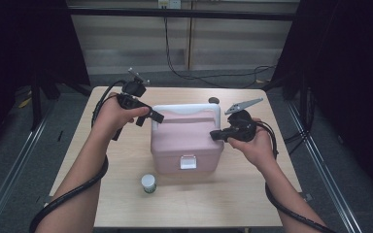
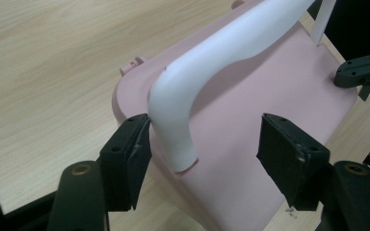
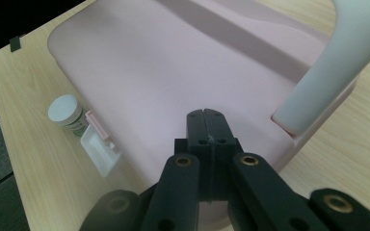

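A pink box with a white handle stands shut at the middle of the table. My left gripper is at the box's left side. In the left gripper view its jaws stand open around the handle's end, which lies close to one pad and well clear of the other. My right gripper is shut with nothing in it. Its tips sit over the pink lid near the other end of the handle.
A small jar with a white cap stands on the wooden table in front of the box, near its white latch. A small dark round thing lies behind the box. Cables run across the floor beyond the table.
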`<state>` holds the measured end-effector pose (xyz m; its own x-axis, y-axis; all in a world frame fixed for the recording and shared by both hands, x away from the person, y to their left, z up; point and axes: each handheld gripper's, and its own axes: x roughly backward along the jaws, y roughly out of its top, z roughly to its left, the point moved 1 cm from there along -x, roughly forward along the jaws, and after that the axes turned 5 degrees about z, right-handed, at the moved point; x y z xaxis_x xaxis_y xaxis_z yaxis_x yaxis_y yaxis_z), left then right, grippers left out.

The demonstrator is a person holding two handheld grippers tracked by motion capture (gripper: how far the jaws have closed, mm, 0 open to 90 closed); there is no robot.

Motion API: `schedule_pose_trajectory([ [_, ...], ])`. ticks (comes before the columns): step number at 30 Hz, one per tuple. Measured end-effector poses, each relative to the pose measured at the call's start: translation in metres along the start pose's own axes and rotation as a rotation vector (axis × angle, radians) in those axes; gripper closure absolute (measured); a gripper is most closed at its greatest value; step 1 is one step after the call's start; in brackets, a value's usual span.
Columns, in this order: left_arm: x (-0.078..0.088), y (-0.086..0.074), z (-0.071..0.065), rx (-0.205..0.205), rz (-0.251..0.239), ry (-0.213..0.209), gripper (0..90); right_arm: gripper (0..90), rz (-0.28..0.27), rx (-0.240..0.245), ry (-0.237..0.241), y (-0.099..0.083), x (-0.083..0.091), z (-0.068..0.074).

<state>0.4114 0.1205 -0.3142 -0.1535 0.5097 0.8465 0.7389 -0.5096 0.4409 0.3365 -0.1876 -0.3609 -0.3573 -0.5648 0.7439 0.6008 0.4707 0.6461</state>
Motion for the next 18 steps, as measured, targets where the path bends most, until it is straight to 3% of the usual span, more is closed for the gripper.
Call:
schedule_pose_trajectory([
  [12, -0.008, 0.0, 0.001, -0.002, -0.001, 0.016, 35.8, 90.0, -0.004, 0.0, 0.003, -0.001, 0.0, 0.0],
  [18, -0.01, 0.001, -0.001, -0.021, -0.001, 0.012, 36.1, 90.0, -0.012, -0.005, 0.008, -0.002, 0.0, -0.001],
])
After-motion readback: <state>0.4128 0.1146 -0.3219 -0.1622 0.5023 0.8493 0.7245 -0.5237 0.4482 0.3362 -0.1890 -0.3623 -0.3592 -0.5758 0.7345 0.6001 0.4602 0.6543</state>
